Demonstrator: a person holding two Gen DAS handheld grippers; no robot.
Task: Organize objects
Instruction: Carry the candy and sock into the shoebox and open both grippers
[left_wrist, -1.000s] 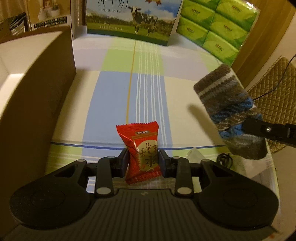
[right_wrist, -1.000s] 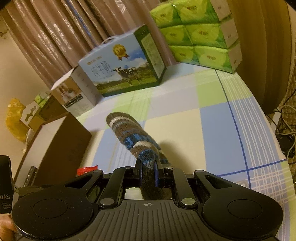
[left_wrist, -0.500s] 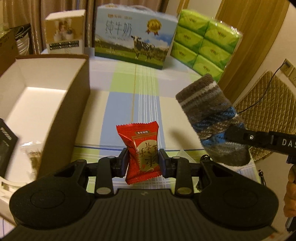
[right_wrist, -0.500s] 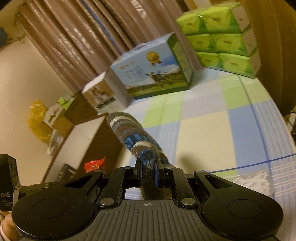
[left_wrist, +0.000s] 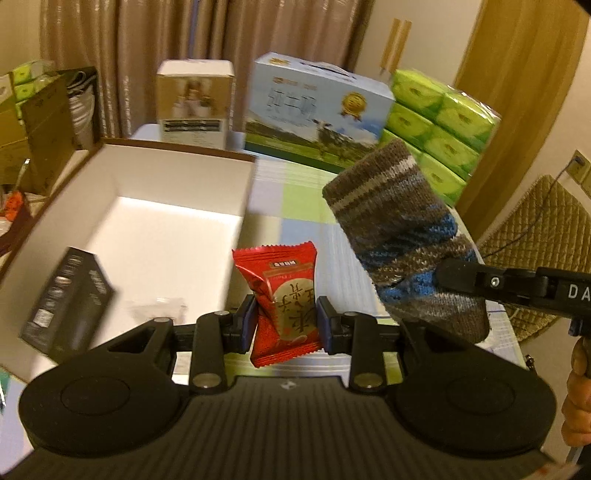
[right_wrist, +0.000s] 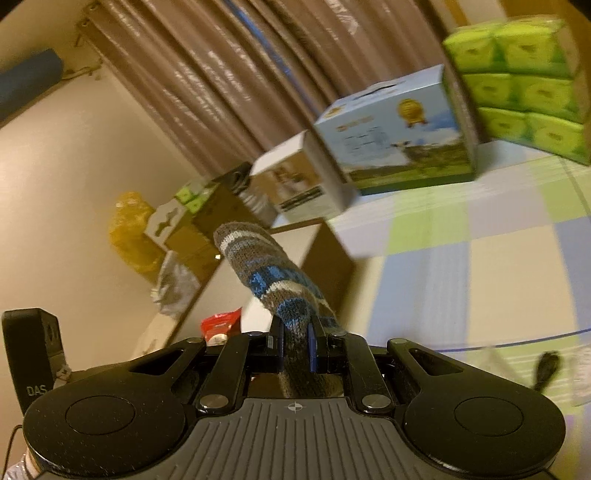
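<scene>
With my left gripper (left_wrist: 284, 325) clamped on the red foil snack packet (left_wrist: 282, 302) and my right gripper (right_wrist: 294, 341) pinched tight on the brown-and-blue striped knitted sock (right_wrist: 269, 280), both aloft beside the open white-lined cardboard box (left_wrist: 155, 221), I judge I'm mid-carry; next comes lowering each inside and letting go.

A surface covered in a checked cloth (left_wrist: 295, 192) was seen; an open white-lined box (left_wrist: 155, 221), a milk carton (left_wrist: 317, 110), a small box (left_wrist: 195, 103) and green tissue packs (left_wrist: 443, 122) were set on it
</scene>
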